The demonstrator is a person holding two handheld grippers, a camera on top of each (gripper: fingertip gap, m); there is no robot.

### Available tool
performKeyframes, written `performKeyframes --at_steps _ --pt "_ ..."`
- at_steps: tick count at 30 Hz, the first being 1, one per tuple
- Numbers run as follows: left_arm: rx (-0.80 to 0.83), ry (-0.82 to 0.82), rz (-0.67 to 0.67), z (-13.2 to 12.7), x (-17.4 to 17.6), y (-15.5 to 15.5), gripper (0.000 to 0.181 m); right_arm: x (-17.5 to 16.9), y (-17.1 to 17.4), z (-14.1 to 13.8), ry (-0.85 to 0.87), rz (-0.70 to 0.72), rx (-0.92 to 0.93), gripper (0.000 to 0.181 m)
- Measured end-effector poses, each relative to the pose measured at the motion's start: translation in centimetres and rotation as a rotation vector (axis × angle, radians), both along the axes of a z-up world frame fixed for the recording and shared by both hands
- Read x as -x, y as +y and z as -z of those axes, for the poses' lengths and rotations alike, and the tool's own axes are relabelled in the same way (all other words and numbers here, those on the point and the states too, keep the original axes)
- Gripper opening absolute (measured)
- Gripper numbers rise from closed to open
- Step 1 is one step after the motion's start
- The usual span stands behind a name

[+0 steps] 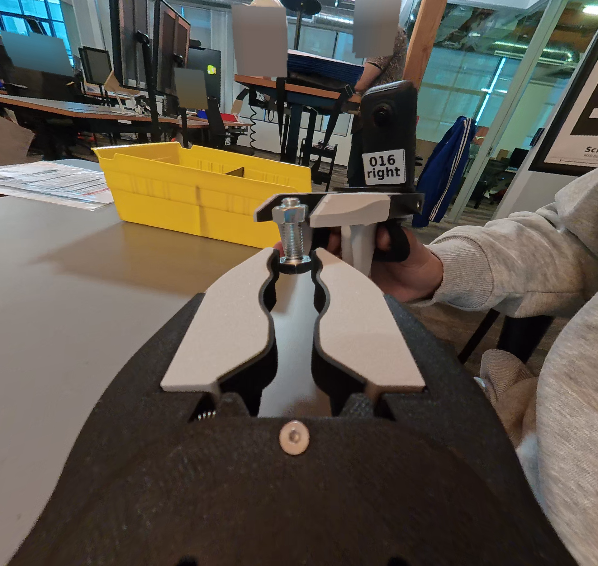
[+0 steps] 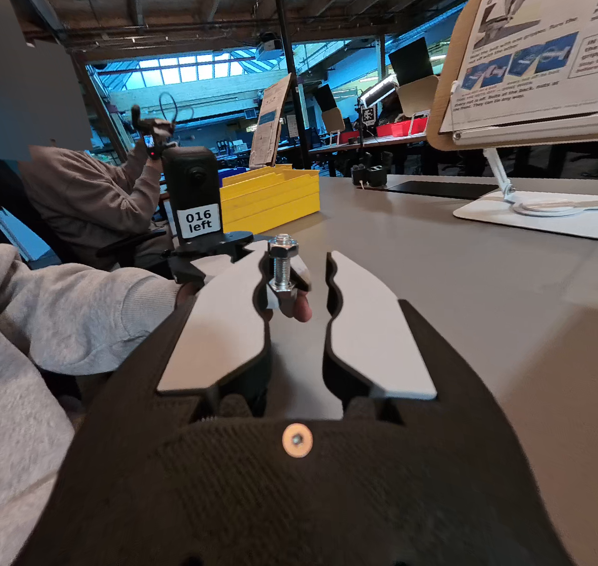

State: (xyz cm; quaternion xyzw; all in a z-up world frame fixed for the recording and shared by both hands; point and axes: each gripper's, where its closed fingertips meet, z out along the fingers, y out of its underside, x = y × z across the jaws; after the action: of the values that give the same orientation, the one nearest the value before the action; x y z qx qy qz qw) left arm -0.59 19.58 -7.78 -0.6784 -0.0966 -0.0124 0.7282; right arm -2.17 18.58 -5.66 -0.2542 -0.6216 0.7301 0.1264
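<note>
A silver bolt (image 1: 291,236) stands upright with a hex nut (image 1: 289,215) threaded near its top. My left gripper (image 1: 294,256) is shut on the bolt's head at the bottom, holding it above the grey table (image 1: 81,291). In the right wrist view, my right gripper (image 2: 296,259) is open, its jaws either side of the nut (image 2: 283,248). The nut sits close to the left finger, with a clear gap to the right one. The bolt's shaft (image 2: 282,269) shows below the nut. The right gripper's fingers (image 1: 343,209) reach the nut from the right, level with it.
A yellow divided bin (image 1: 194,194) sits on the table beyond the grippers; it also shows in the right wrist view (image 2: 268,194). A document stand with a printed page (image 2: 534,49) stands at the right. Papers (image 1: 51,181) lie far left. Grey-sleeved arms (image 1: 517,259) hold the grippers. Only a small space, under 4 cm, lies between the two pairs of fingers.
</note>
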Motion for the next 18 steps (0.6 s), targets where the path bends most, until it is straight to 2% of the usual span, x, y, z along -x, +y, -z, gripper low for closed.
performKeyframes --at_steps 9,13,18 --pt "-0.004 -0.006 -0.004 -0.03 0.10 -0.05 0.019 0.12 0.10 0.02 -0.008 0.001 0.006 0.033" --pt "0.001 0.000 -0.002 0.01 0.01 0.01 0.019 -0.46 -0.29 -0.08 -0.020 -0.042 0.010 0.020" --pt "-0.004 0.001 -0.001 -0.05 0.01 -0.01 0.019 -0.56 -0.37 -0.11 -0.004 -0.044 0.003 0.018"
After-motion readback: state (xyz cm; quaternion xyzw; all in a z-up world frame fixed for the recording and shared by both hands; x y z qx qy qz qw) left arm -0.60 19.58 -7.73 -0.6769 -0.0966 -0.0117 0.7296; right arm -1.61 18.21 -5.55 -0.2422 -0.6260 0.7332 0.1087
